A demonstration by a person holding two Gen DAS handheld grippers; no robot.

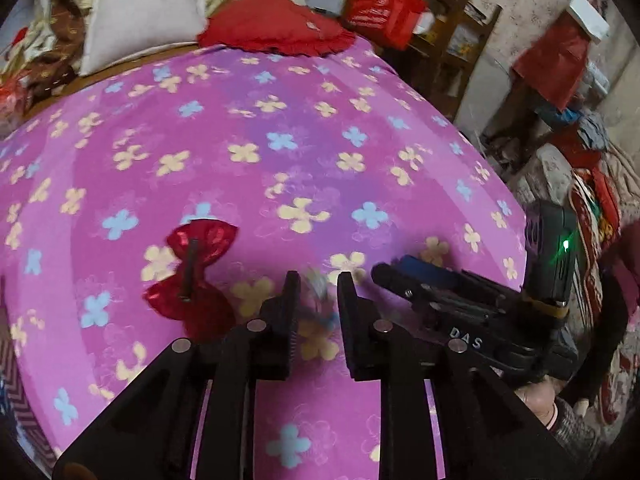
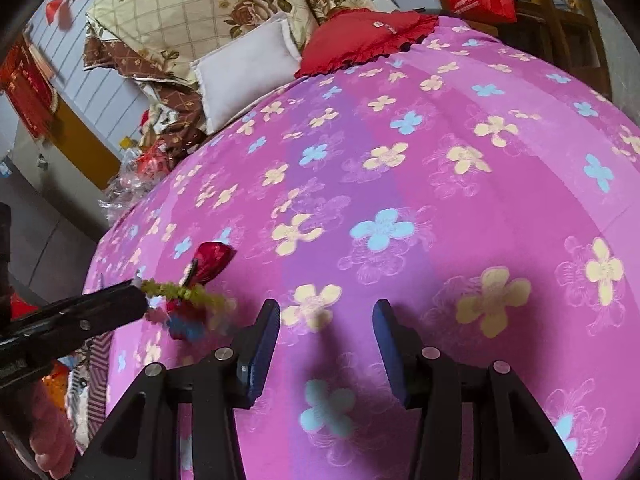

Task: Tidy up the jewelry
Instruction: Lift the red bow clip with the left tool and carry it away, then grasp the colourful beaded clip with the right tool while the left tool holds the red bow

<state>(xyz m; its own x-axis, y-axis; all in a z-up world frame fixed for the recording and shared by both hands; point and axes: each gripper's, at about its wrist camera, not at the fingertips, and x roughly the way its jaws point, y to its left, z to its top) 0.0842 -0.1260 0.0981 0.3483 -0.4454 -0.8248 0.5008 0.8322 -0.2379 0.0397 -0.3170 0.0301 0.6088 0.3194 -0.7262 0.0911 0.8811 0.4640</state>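
right at the bottom of the left wrist view, the left gripper (image 1: 318,280) fills the frame, its two black fingers a narrow gap apart with a blurred, pale-and-blue something (image 1: 318,300) between them. from the right wrist view that something reads as a beaded piece (image 2: 182,290), yellow-green strand on top with pink and blue bits dangling, hanging off the left gripper's tip (image 2: 138,286) at lower left. whether the pads actually pinch it or it's already slipping free, i cannot tell; the blur hides the contact.

just left of those fingers, lower left of centre, the red bow hair clip (image 1: 192,276) lies flat on the purple flowered bedspread (image 1: 280,120), dark clip bar facing up. the beaded piece sits close beside it, maybe overlapping in the right wrist view.

the right gripper (image 2: 326,320) is unclenched, blue pads wide apart, nothing between them, hovering over bare bedspread at bottom centre.

risks now, as i read it: a loose strand could snag on the finger ridges and get dragged when the left hand lifts. it could also land tangled on the bow's clip bar, muddling two items meant to sit apart. and the soft bedspread gives, so a hard press may bury beads in the fabric.
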